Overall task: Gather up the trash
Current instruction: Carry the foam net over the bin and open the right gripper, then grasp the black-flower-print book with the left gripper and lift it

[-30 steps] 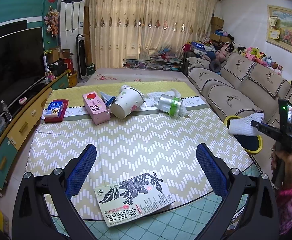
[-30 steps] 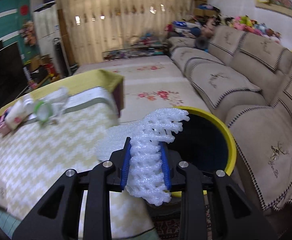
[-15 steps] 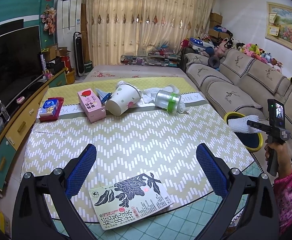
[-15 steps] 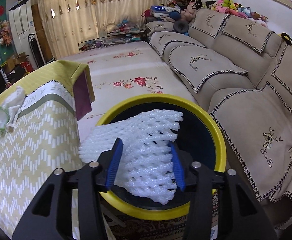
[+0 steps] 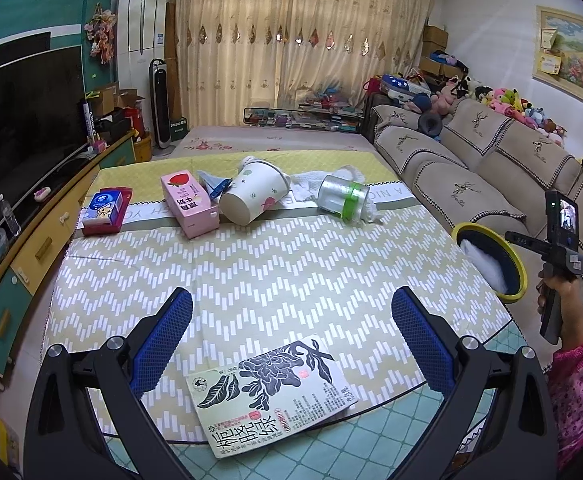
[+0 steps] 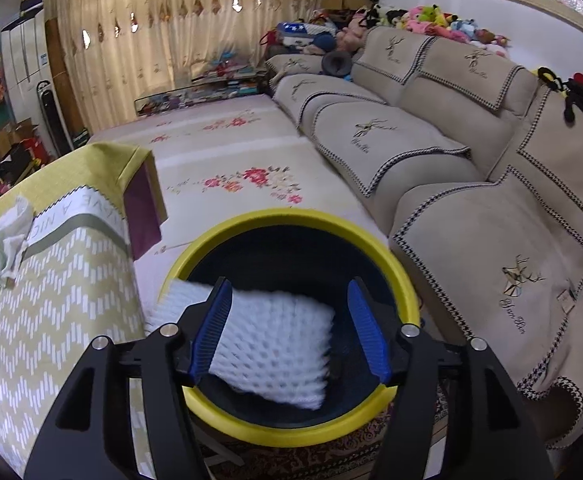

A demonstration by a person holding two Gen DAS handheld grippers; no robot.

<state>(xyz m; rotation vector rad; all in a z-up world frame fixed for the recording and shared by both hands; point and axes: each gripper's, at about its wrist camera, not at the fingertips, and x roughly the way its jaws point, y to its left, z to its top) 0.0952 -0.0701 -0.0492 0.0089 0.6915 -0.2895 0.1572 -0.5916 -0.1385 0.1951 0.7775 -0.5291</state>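
Because the right hand-held gripper (image 6: 289, 330) has its jaws spread, released, the white foam-net sleeve (image 6: 269, 354) below them lies partly across the yellow-rimmed dark bin's (image 6: 291, 218) near-left rim and could tip out
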